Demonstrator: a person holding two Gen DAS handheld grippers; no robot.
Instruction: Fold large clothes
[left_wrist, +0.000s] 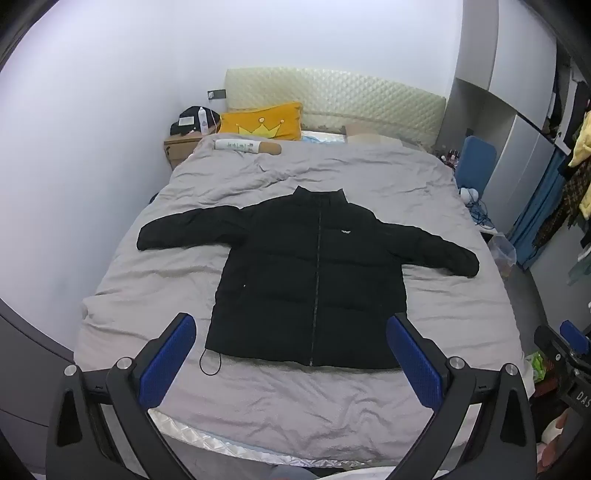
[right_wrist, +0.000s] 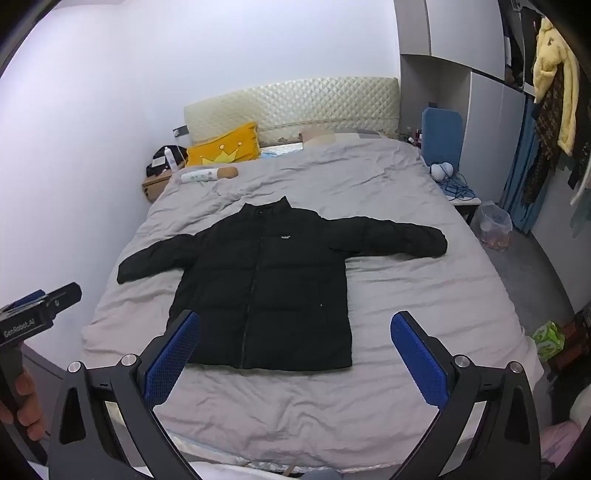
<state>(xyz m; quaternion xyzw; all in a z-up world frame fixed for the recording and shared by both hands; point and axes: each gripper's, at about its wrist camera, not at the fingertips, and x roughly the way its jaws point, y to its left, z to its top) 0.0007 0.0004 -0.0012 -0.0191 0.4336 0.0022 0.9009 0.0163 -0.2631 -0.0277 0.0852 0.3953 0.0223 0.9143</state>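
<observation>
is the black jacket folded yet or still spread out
Spread out. The black jacket lies flat, front up, on the grey bedcover, zipped closed, both sleeves stretched out sideways and no part doubled over.

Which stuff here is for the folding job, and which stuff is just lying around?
For the job:
- black puffer jacket, spread flat, zipped, sleeves out
- grey bed cover under it
- left tool and right tool, both open, empty

Just lying about:
- yellow crown pillow
- long roll cushion
- bin
- hanging clothes
</observation>
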